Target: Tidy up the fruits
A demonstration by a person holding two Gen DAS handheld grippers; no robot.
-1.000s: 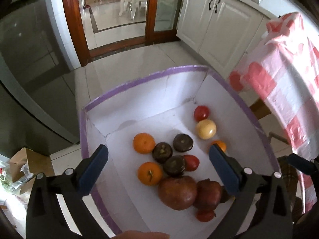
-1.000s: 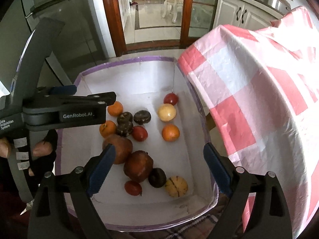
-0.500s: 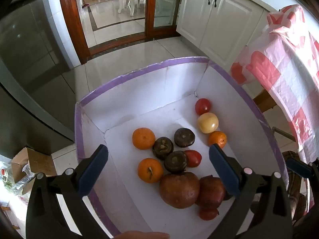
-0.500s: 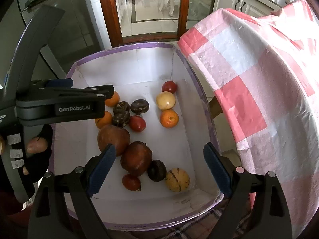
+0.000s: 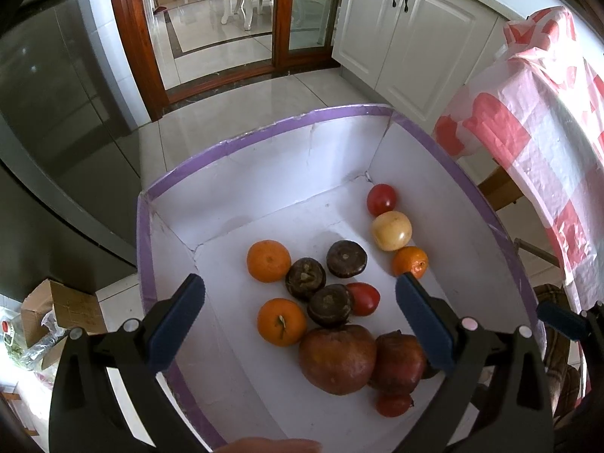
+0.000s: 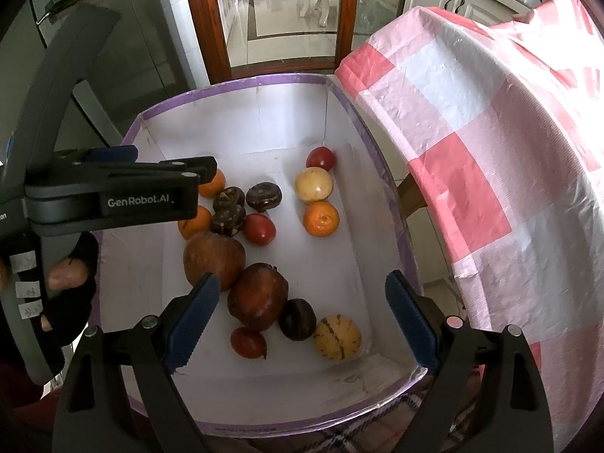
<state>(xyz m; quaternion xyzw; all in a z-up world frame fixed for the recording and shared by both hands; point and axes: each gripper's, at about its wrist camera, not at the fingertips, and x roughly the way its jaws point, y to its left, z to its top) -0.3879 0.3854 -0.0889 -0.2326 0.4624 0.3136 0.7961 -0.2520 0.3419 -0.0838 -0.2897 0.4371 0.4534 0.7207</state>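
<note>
A white box with a purple rim (image 5: 264, 132) (image 6: 234, 87) holds loose fruit: oranges (image 5: 281, 321) (image 6: 321, 219), dark brown round fruits (image 5: 346, 258) (image 6: 263, 196), red tomatoes (image 5: 381, 199) (image 6: 259, 228), a pale yellow fruit (image 5: 391, 230) (image 6: 314, 185), two large reddish-brown pomegranates (image 5: 338, 358) (image 6: 258, 296) and a striped yellow fruit (image 6: 337, 337). My left gripper (image 5: 300, 321) is open and empty above the box's left side; it also shows in the right wrist view (image 6: 113, 196). My right gripper (image 6: 302, 321) is open and empty above the box's near end.
A table with a pink and white checked cloth (image 6: 490, 151) (image 5: 540, 120) stands just right of the box. A dark fridge (image 5: 56, 113) is on the left, white cabinets (image 5: 407, 26) behind, and a cardboard carton (image 5: 60, 309) on the tiled floor.
Both grippers have moved down and forward over the box, so the fruit looks nearer. Both stay open and empty; no fruit has moved.
</note>
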